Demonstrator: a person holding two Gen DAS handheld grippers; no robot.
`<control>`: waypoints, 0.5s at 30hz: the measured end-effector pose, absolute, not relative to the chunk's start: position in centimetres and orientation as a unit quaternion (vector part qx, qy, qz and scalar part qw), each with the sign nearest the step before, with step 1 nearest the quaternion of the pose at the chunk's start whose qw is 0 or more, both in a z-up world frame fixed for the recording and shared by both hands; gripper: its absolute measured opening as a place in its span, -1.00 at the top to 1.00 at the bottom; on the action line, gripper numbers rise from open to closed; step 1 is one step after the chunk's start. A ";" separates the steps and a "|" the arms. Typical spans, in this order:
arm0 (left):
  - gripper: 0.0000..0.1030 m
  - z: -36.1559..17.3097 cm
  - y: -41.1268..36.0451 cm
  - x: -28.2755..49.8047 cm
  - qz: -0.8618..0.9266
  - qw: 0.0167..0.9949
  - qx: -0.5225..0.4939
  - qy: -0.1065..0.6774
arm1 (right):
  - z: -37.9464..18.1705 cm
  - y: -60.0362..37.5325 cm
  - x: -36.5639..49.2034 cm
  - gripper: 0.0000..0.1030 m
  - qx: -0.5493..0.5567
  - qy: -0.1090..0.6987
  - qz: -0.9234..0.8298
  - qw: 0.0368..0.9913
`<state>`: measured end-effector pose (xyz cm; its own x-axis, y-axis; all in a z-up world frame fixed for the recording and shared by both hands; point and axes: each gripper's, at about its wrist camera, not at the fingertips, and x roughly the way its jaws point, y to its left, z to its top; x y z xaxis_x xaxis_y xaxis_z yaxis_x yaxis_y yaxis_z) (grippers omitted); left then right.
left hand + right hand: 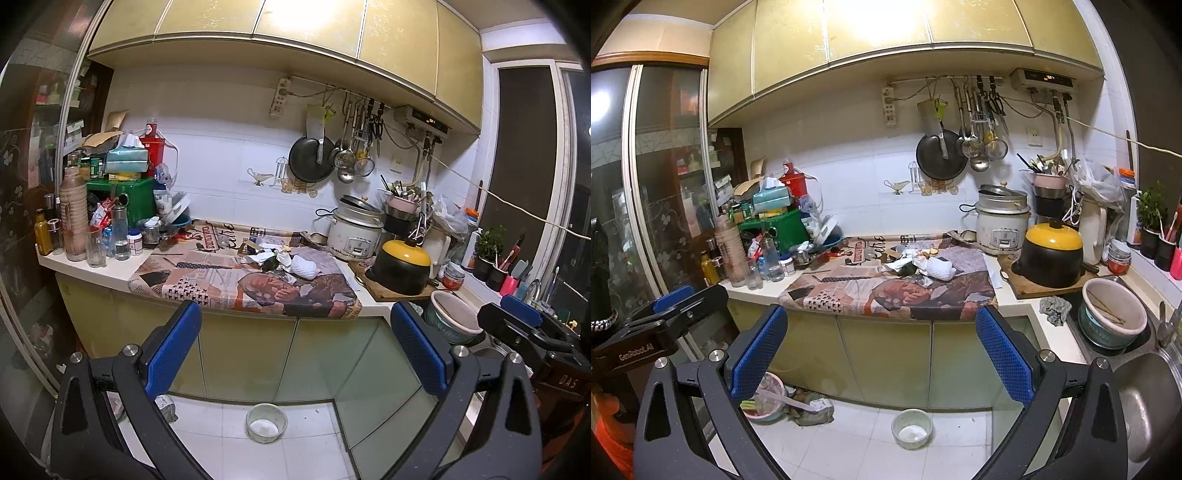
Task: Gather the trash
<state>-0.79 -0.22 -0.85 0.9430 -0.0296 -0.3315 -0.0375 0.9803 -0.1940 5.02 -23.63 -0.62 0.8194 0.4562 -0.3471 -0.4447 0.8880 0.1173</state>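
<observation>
Spread across the counter (110, 267), a newspaper (229, 280) bearing crumpled trash (280, 258) near its middle; short of it, well apart, left gripper (295, 332) and right gripper (882, 332), both released, empty.

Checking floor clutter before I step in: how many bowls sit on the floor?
2: a small white-bottomed bowl on the tiles before the cabinets, and a pink bowl left of it, partly behind the right tongs. Others may be hidden.
</observation>
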 end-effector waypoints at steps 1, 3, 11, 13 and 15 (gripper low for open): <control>-1.00 -0.9 -0.1 -0.7 0.002 0.981 -0.099 0.169 | -0.6 -23.6 5.0 -0.97 0.015 0.185 0.236 0.954; -1.00 -0.9 -0.1 -0.7 0.003 0.981 -0.100 0.169 | -0.5 -23.5 5.0 -0.97 0.015 0.183 0.239 0.954; -1.00 -0.9 -0.1 -0.6 0.002 0.980 -0.101 0.169 | -0.8 -23.3 5.0 -0.97 0.014 0.179 0.242 0.954; -1.00 -0.9 -0.1 -0.6 0.003 0.981 -0.101 0.168 | -0.9 -23.1 4.9 -0.97 0.016 0.179 0.243 0.953; -1.00 -0.9 0.0 -0.6 0.003 0.980 -0.102 0.168 | -0.9 -23.0 5.0 -0.97 0.017 0.180 0.245 0.953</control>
